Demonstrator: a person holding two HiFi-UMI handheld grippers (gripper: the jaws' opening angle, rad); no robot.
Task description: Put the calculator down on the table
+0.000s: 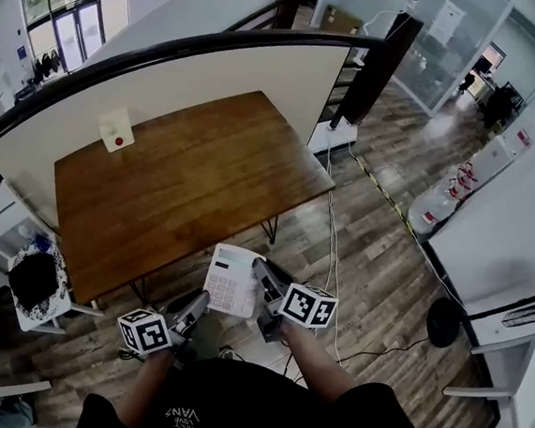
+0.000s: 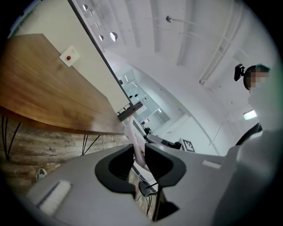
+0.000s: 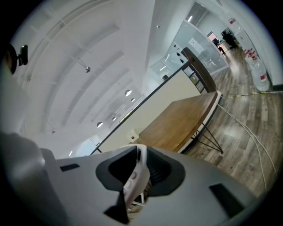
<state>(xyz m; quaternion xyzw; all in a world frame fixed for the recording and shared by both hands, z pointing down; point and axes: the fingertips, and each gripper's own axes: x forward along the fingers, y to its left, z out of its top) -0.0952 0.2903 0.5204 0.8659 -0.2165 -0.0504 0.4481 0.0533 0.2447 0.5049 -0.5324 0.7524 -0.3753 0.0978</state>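
Note:
A white calculator (image 1: 232, 281) hangs in the air above the wood floor, just off the near edge of the brown wooden table (image 1: 186, 182). My left gripper (image 1: 202, 300) is shut on its lower left corner, and my right gripper (image 1: 262, 272) is shut on its right edge. In the left gripper view the calculator (image 2: 134, 134) shows edge-on between the dark jaws of the left gripper (image 2: 139, 151). In the right gripper view its keys (image 3: 134, 174) show between the jaws of the right gripper (image 3: 140, 155). The table lies ahead in both gripper views.
A small white box with a red button (image 1: 116, 132) sits at the table's far left. A cream partition with a black rail (image 1: 170, 48) backs the table. White chairs and a black bag (image 1: 33, 280) stand at left. Cables (image 1: 333, 234) run over the floor on the right, near water bottles (image 1: 438, 201).

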